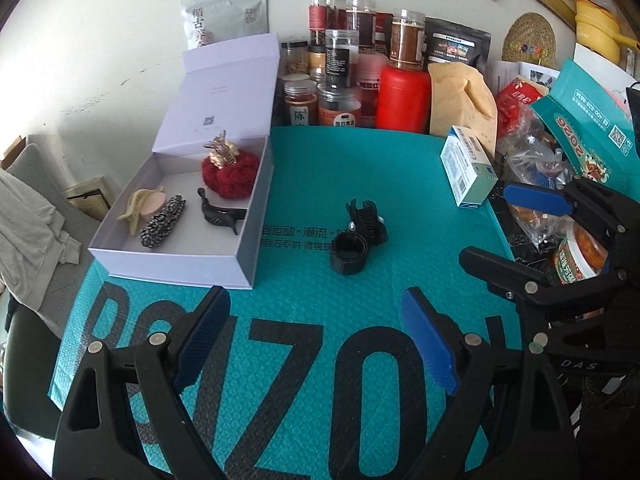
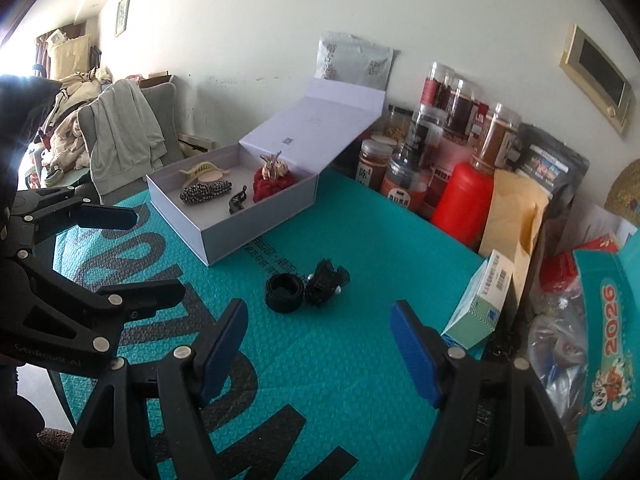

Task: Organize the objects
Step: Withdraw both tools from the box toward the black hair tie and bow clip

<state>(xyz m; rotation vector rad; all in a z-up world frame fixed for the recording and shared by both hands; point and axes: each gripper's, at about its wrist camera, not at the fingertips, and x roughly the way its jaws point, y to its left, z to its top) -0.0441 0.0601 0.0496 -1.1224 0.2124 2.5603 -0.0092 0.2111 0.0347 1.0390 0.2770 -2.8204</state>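
An open lilac box (image 1: 240, 256) (image 2: 224, 244) sits on the teal mat (image 1: 320, 360) (image 2: 360, 360). It holds a red scrunchie (image 1: 228, 174) (image 2: 272, 186), a gold clip (image 1: 220, 150), a cream claw clip (image 1: 138, 206) (image 2: 200, 170), a checked clip (image 1: 162, 222) (image 2: 206, 192) and a black clip (image 1: 220, 214) (image 2: 238, 200). A black claw clip (image 1: 366, 220) (image 2: 326, 282) and a black coiled band (image 1: 348, 252) (image 2: 282, 292) lie on the mat. My left gripper (image 1: 320, 340) and right gripper (image 2: 320, 352) are open and empty, short of them.
Jars (image 1: 340, 64) (image 2: 452, 128), a red bottle (image 1: 402, 96) (image 2: 462, 204) and a paper bag (image 1: 460, 100) (image 2: 512, 216) line the wall. A small white-green carton (image 1: 468, 168) (image 2: 476, 304) and a teal 2026 box (image 1: 580, 128) (image 2: 608, 340) stand at right.
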